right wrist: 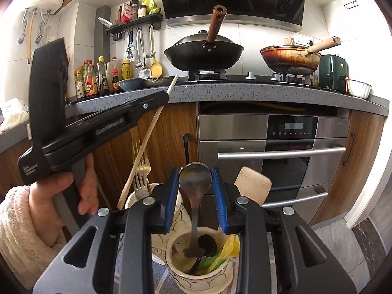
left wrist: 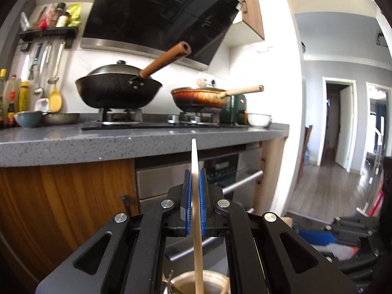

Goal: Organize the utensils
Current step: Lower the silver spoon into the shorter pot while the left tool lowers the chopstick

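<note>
Two handheld black grippers work over a cluster of utensil pots in a home kitchen. The left gripper (left wrist: 195,196), its blue-padded fingers (left wrist: 187,191) clenched on a single pale wooden chopstick (left wrist: 196,186), holds the stick at centre frame in its own view; in the right wrist view the same chopstick (right wrist: 147,142) slants from the lower middle toward the upper middle, clear of the pots. The right gripper (right wrist: 195,196) holds a dark metal spoon (right wrist: 195,178) between its fingers (right wrist: 218,191), the bowl up at lower centre and the handle reaching down into a cream ceramic pot with a scale pattern (right wrist: 196,276) that already holds green and yellow utensils (right wrist: 220,254) and a dark ladle-like piece (right wrist: 207,242). Whether the pads press on the spoon or merely flank it is hard to judge; they look close against it.

Sorting appears part done: gold forks (right wrist: 142,171) stand in a second pale pot (right wrist: 133,199) at lower left, a flat wooden spatula (right wrist: 253,183) rises at right, and the chopstick and spoon have yet to be placed.

The surface under the pots is mostly hidden by the grippers, the second pot is largely covered, and the wooden spatula's holder is out of sight. The grey speckled counter (right wrist: 220,90) with a black wok (right wrist: 203,54) lies behind.
</note>
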{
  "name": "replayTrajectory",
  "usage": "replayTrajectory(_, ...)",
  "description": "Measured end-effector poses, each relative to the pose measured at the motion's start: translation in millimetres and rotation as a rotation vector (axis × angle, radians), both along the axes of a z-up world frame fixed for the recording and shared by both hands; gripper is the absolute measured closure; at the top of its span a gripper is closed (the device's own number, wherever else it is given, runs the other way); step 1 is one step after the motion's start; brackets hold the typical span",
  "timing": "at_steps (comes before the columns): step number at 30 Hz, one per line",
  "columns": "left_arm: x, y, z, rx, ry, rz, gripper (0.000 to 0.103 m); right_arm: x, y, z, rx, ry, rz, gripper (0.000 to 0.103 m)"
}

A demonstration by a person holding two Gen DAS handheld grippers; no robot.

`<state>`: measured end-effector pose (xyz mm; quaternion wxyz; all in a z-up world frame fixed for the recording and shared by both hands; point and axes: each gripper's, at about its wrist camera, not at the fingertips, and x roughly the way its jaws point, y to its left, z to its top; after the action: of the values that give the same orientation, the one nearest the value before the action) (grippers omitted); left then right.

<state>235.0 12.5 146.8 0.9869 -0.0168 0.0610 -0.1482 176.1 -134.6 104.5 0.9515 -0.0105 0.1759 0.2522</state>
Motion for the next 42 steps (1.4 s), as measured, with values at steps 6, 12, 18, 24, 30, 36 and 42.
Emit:
replayTrajectory(6,3.3,1.2,-8.2,-0.033,-0.047,0.035,0.097,-1.0,2.3,-8.0,-0.013,-0.004,0.007,0.075)
replayTrajectory(12,-2.1,-1.1,-23.0,-0.012,-0.045,0.035,0.097,-2.4,6.6,-16.3,-0.023,0.024,0.021,0.075)
replayTrajectory(18,-14.6,-0.7,-40.7,0.023,0.002,-0.004,0.097,-5.1,7.9,-32.0,-0.034,0.073,0.013,0.075)
replayTrajectory(24,-38.2,-4.2,-61.7,0.106,0.029,-0.019,0.097,-11.6,-3.2,-49.5,-0.021,0.118,-0.014,0.075)
replayTrajectory(30,-49.6,4.1,-78.6,0.092,0.113,-0.046,0.097,-15.4,-12.5,-54.6,-0.015,0.137,-0.042,0.075)
replayTrajectory(36,-49.2,2.6,-83.5,0.103,0.159,-0.059,0.097,-9.1,-12.9,-56.5,-0.008,0.16,-0.067,0.075)
replayTrajectory(42,-52.2,3.2,-75.8,0.107,0.172,-0.05,0.076,-10.4,-12.0,-52.8,0.002,0.174,-0.063,0.062)
